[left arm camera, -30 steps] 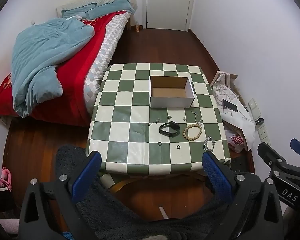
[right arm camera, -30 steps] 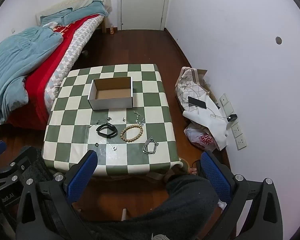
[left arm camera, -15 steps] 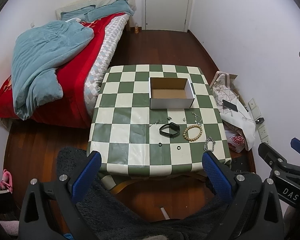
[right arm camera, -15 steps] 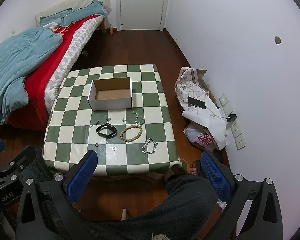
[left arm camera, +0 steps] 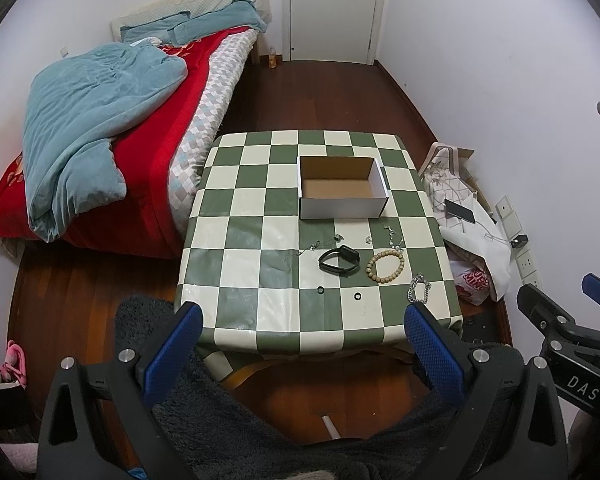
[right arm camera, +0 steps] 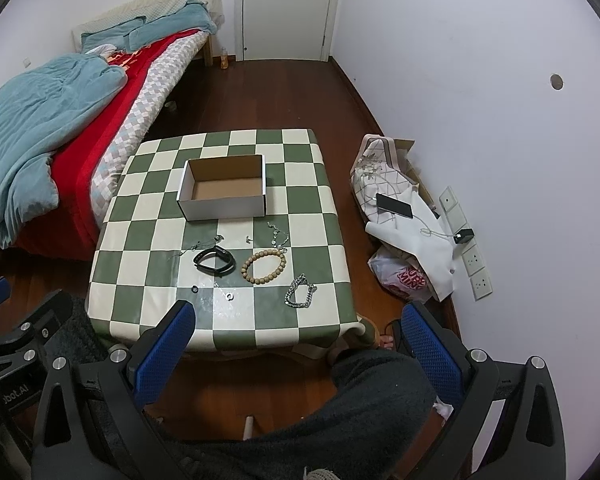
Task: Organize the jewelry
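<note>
Checkered table fills mid-room. Left gripper and right gripper hover short of its near edge, jaws wide, holding nothing. Past that edge: chain bracelet, bead bracelet, black band. Beyond them the cardboard box sits empty, probably their destination.
</note>
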A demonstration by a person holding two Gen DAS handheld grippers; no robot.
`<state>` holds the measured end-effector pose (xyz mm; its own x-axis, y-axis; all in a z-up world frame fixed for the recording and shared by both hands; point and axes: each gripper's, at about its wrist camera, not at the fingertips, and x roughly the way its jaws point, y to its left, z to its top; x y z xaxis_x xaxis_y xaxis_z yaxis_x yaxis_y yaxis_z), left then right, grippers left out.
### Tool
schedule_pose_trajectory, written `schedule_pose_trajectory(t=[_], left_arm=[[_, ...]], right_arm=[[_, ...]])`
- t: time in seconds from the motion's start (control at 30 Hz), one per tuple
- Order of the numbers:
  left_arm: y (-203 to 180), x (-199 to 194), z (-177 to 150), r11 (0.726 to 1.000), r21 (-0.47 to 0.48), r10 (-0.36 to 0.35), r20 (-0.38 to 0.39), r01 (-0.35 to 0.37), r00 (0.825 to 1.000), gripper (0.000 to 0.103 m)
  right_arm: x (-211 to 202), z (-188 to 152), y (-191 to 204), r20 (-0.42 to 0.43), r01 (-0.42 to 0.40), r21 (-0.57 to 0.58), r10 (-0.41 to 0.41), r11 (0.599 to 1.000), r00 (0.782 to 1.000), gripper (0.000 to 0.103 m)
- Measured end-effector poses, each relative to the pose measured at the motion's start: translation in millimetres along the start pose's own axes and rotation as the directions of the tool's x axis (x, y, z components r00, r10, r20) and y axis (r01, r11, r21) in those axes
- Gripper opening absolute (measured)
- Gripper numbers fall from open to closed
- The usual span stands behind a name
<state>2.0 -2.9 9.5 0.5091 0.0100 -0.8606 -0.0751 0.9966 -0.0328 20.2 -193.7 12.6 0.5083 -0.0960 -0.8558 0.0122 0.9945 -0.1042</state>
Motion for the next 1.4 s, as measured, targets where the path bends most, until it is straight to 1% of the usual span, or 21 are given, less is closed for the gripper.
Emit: schedule_pose_trajectory(t=[0.93,1.1,1.4], left_arm=[[-2.4,-9.2,6.7,1.000,0.006,0.000,0.016,0.000,1.000,0.103],[-4.4,-10.9,11.2,1.000,0.005,-0.001,0.016,0.001,1.000,0.103],[-3.8,-13.2,8.8,1.000,0.002,-0.004,0.019,0.004,1.000,0.103]], right_arm=[[-1.6,-1.0,-0.8,0.006,-0.004,0.003,0.004,1.000,1.000,0.103],[-4.3,0.2,-1.1,0.010,-0.004,0.005,0.004,1.000,1.000,0.103],[-12.5,1.9,-2.4,0.016,-0.009,0.005,0.009,1.000,1.000,0.103]])
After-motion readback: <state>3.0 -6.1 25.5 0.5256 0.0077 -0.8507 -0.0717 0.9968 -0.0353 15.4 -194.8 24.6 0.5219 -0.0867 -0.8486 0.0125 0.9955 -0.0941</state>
